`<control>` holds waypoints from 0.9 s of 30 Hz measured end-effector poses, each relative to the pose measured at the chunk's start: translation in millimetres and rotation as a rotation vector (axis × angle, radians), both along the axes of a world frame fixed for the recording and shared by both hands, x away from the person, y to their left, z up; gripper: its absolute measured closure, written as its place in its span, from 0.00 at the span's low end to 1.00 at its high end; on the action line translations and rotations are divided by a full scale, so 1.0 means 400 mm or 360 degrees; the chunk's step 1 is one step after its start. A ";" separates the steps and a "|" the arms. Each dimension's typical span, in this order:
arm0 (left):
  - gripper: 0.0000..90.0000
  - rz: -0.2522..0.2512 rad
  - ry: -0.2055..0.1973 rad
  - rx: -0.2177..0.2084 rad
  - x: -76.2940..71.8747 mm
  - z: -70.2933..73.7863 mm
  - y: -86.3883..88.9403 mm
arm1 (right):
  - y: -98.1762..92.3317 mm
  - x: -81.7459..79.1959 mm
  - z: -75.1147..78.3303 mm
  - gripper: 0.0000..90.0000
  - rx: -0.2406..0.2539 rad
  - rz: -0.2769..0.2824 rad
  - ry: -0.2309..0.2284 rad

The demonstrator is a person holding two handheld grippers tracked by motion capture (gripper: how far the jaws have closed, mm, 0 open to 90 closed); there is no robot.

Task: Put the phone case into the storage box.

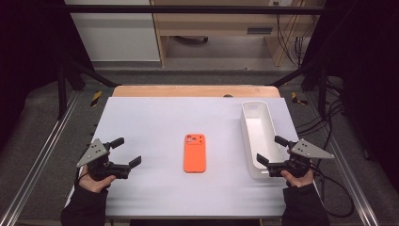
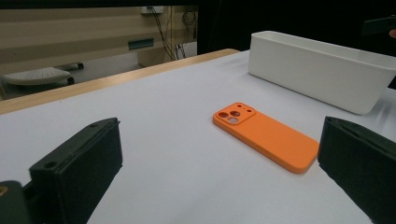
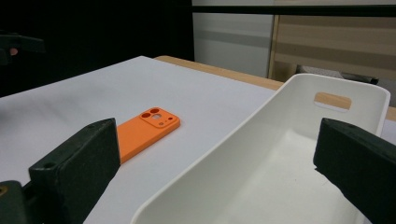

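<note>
At the near left corner of the white-topped counter point(image 1: 141, 117), the left gripper point(image 1: 127, 151) sits in a person's hand with its black jaws spread wide and nothing between them. It hovers just inside the counter's left edge, jaws pointing toward the middle. At the near right, the right gripper point(image 1: 272, 149) is held the same way, jaws wide apart and holding nothing, hanging over the near end of the long white plastic bin point(image 1: 270, 123), close to the counter's right edge.

Between the two, in the middle of the counter, lies the flat orange rubbery phone case point(image 1: 195, 153), camera cut-outs at its far end, long side running near to far. Bare white surface lies all around it: a broad stretch to the left as far as the left gripper, a narrower strip to the right before the bin's wall, and open room both toward the near edge and beyond it.

The bin runs near to far along the right side, open and empty, with a slot handle in its far end wall. Past the white cover, a strip of wooden edge point(image 1: 188, 91) marks the counter's far side.
</note>
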State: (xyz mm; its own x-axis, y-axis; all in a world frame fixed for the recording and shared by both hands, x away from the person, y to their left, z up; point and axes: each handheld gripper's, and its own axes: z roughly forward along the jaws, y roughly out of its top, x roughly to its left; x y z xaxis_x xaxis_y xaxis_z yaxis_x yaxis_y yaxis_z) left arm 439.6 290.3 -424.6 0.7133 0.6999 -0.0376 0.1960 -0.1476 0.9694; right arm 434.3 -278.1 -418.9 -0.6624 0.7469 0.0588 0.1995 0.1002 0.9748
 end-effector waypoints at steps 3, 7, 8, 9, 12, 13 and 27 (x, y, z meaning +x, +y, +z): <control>0.00 0.0002 0.0003 0.0003 0.000 0.000 -0.001 | 0.000 0.001 -0.001 0.01 -0.0002 0.0002 -0.0005; 0.00 0.0010 0.0015 0.0011 0.000 -0.001 -0.004 | 0.001 0.001 -0.002 0.01 -0.0010 0.0007 -0.0001; 0.00 0.0009 0.0015 0.0018 0.001 -0.001 -0.005 | 0.002 0.001 -0.002 0.01 -0.0009 0.0008 0.0001; 0.00 0.0009 0.0016 0.0023 0.001 0.000 -0.007 | 0.002 0.001 -0.002 0.01 -0.0009 0.0008 0.0001; 0.00 0.0005 0.0018 0.0042 0.002 0.001 -0.014 | 0.001 0.001 -0.002 0.01 -0.0011 0.0006 0.0000; 0.00 0.0004 0.0019 0.0051 0.003 0.001 -0.017 | 0.001 0.002 -0.002 0.01 -0.0010 0.0007 0.0001; 0.00 0.0002 0.0027 0.0114 0.007 0.016 -0.060 | 0.000 0.001 -0.001 0.01 -0.0012 0.0009 -0.0009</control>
State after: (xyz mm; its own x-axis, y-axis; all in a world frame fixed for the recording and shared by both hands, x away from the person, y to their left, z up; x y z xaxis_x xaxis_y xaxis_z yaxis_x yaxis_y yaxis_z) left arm 442.4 266.4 -418.2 0.7122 0.7019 0.0004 0.2127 -0.2164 0.9529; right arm 434.7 -278.3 -419.1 -0.6668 0.7436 0.0493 0.1933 0.1087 0.9751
